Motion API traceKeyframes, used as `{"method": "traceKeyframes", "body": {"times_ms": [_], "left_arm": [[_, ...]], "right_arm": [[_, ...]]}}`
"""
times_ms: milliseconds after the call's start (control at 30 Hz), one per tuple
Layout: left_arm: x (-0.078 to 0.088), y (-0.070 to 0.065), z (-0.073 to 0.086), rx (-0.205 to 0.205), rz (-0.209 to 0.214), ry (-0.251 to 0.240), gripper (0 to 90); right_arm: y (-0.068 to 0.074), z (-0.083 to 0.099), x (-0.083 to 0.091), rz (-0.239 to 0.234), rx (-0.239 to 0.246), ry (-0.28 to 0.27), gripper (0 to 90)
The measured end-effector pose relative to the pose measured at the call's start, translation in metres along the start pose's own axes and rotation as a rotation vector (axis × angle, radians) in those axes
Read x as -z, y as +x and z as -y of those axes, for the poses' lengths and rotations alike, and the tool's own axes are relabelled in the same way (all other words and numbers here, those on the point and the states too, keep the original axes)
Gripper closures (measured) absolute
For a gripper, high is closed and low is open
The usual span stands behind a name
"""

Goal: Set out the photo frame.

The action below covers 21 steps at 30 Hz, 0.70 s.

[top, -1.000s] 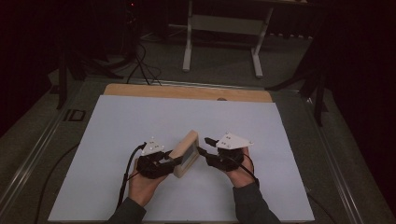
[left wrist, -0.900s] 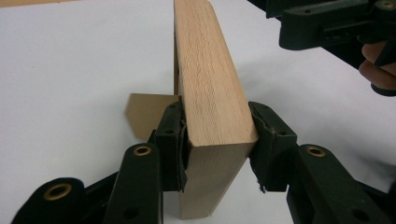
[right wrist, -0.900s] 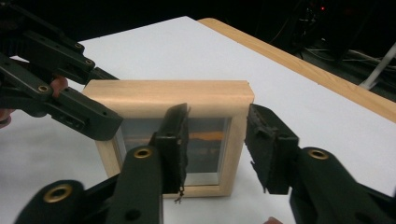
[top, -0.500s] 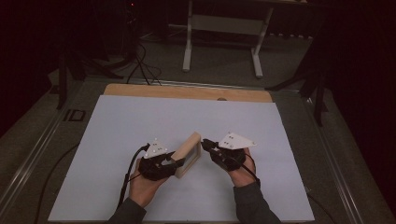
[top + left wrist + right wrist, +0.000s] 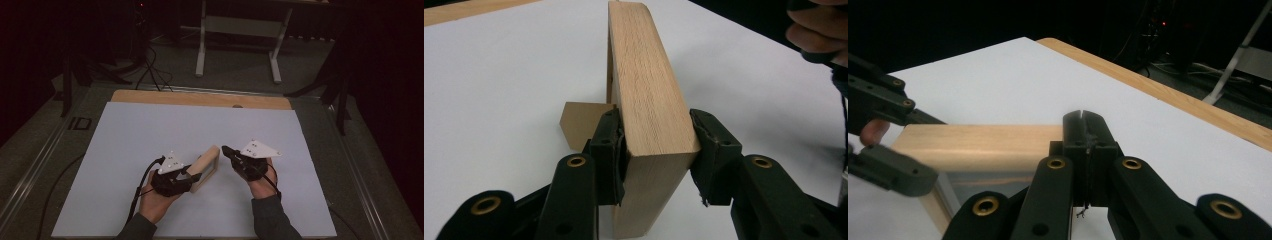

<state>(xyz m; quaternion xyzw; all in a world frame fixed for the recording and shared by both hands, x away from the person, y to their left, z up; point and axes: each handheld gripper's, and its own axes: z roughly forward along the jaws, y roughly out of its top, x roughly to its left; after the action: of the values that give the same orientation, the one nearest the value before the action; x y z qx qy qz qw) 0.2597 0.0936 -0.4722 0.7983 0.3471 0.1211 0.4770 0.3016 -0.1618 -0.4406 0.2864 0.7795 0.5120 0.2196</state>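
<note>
A light wooden frame (image 5: 209, 165) stands on edge on the white sheet, and my left gripper (image 5: 194, 178) is shut on its near end. In the left gripper view both pads press the sides of the frame (image 5: 646, 95), and a tan flap (image 5: 580, 121) sticks out behind it. My right gripper (image 5: 226, 149) is just right of the frame's far end, apart from it. In the right gripper view its jaws have just been closing and the right gripper (image 5: 1083, 131) is shut with nothing between them. The frame (image 5: 978, 145) and the left gripper (image 5: 900, 140) lie to its left there.
A white sheet (image 5: 150, 130) covers the table, whose wooden back edge (image 5: 200, 98) shows beyond it. A metal stand (image 5: 239, 30) and cables (image 5: 150, 70) are on the dark floor behind. A cable (image 5: 141, 187) trails from the left gripper.
The right gripper's jaws have closed on nothing. Both hands and the frame have stayed almost where they were.
</note>
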Motion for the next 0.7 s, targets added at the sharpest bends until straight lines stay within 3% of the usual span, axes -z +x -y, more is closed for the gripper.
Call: {"method": "traceKeyframes", "body": {"times_ms": [400, 700], "left_arm": [[-0.005, -0.009, 0.0, -0.075, 0.063, 0.008, 59.9], [-0.005, -0.01, 0.0, -0.088, 0.075, 0.014, 59.9]], "right_arm": [[-0.002, 0.004, -0.016, 0.021, -0.032, 0.022, 89.7], [-0.004, 0.006, -0.026, 0.038, -0.04, 0.05, 89.7]]}}
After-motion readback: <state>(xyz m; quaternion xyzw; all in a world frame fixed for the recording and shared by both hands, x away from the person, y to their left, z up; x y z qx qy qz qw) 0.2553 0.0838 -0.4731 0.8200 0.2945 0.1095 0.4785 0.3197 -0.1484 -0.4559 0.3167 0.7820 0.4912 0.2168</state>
